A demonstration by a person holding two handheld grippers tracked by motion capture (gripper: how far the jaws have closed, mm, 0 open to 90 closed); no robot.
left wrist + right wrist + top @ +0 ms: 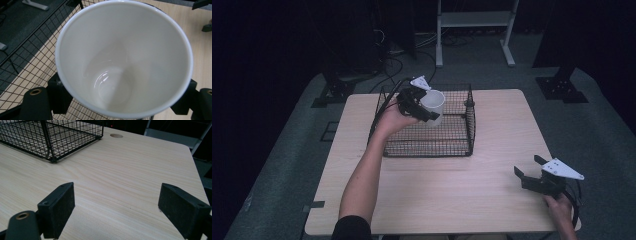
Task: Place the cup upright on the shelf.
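Note:
A white cup (pixel 436 101) hangs, open end up and empty, over the left rear part of a black wire basket (pixel 471 121). My left gripper (pixel 428 107) is shut on the cup, one jaw on each side of its wall. In the left gripper view the cup (pixel 125 57) sits between the two jaws of the left gripper (pixel 122 101), with the basket mesh (pixel 30 62) below it. My right gripper (pixel 528 166) rests low near the table's front right corner, open. In the right gripper view the right gripper (pixel 117 207) has bare wood between its jaws.
The basket (pixel 50 137) stands at the back middle of the light wooden table (pixel 452 195). A round hole (pixel 116 135) is in the tabletop beyond it. On the floor behind are a white frame (pixel 474 20), cables (pixel 392 57) and dark stand feet (pixel 562 90).

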